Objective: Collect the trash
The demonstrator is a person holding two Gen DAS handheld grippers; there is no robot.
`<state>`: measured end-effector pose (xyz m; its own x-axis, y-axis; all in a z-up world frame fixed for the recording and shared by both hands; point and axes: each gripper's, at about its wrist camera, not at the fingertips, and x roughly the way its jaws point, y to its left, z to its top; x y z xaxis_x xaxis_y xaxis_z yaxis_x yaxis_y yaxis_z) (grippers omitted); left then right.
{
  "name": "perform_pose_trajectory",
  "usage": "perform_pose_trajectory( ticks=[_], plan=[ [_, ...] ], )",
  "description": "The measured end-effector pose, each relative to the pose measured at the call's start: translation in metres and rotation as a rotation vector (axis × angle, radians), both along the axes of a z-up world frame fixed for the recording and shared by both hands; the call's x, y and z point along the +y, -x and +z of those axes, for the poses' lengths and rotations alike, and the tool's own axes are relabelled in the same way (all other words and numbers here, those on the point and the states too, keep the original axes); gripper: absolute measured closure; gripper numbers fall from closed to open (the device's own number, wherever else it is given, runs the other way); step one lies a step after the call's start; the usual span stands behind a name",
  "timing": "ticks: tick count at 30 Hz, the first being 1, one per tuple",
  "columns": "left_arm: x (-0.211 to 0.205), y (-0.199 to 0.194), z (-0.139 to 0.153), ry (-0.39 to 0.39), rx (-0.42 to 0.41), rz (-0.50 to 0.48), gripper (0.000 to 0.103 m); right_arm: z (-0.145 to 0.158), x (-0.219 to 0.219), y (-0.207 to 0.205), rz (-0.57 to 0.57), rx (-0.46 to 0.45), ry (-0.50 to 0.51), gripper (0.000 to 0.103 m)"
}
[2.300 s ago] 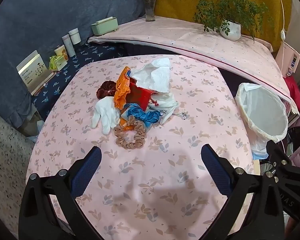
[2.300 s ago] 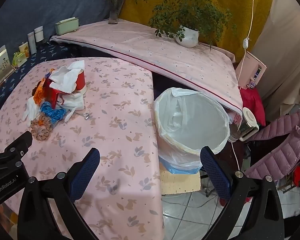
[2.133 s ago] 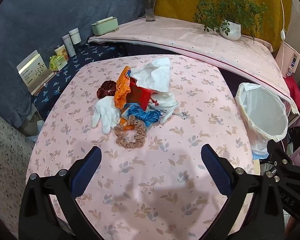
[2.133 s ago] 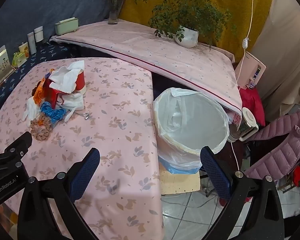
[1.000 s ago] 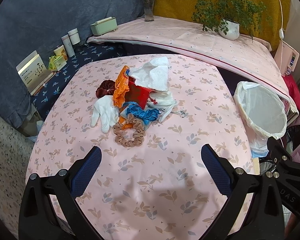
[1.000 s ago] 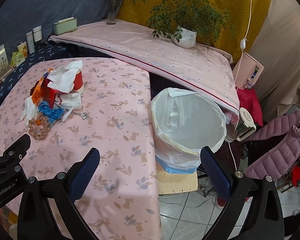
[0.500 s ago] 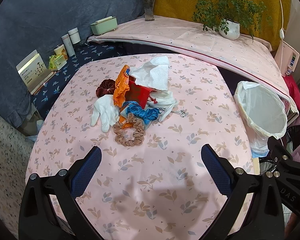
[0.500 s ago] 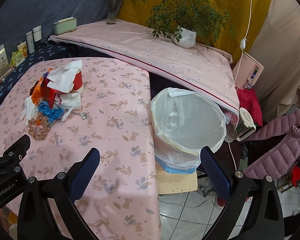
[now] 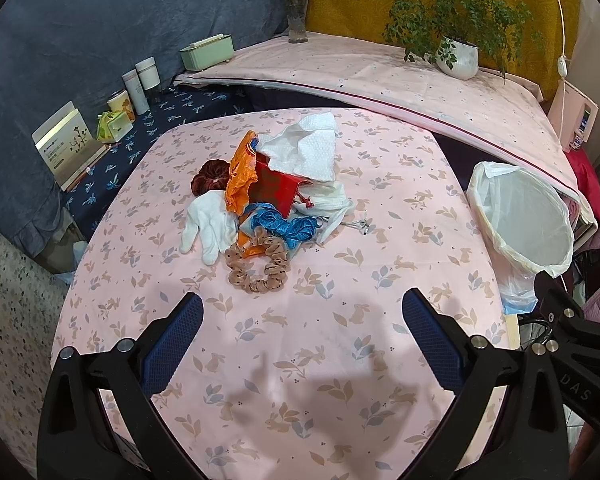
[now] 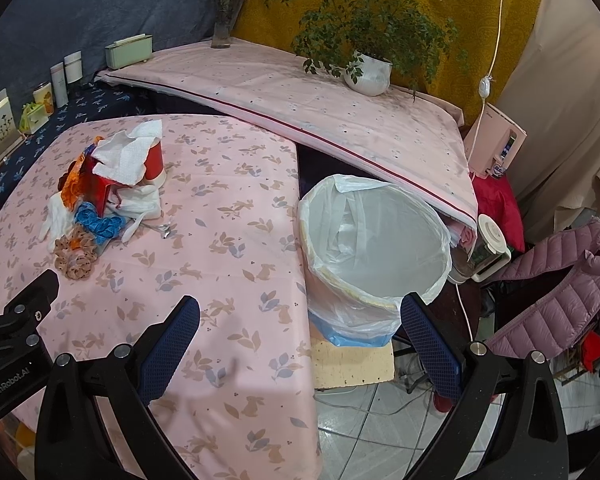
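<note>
A heap of trash lies mid-table: a white paper towel, a red paper bag, an orange wrapper, a white glove, blue ribbon, a tan scrunchie and a dark red scrunchie. A red cup stands behind the heap. My left gripper hovers open over the near part of the table, short of the scrunchie. The right gripper is open at the table's right edge, before the lined bin. Both hold nothing.
The pink leaf-print table ends just left of the bin. Behind it a covered shelf carries a potted plant, a flower vase and a green box. Jars and boxes line the far left; a pink jacket hangs at right.
Both views shifted only slightly; the grippers drifted a little and stayed open. The heap has not moved.
</note>
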<state>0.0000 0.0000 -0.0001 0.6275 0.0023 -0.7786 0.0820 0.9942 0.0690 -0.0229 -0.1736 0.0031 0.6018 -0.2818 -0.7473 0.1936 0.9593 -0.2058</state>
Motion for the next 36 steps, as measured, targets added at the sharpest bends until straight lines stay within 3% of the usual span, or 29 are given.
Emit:
perform_pose_trajectory(
  ticks=[36],
  plan=[
    [-0.0015, -0.0048, 0.0024, 0.004, -0.042, -0.037, 0.008, 0.0039, -0.0039, -0.0019, -0.021, -0.013, 0.008, 0.007]
  ],
)
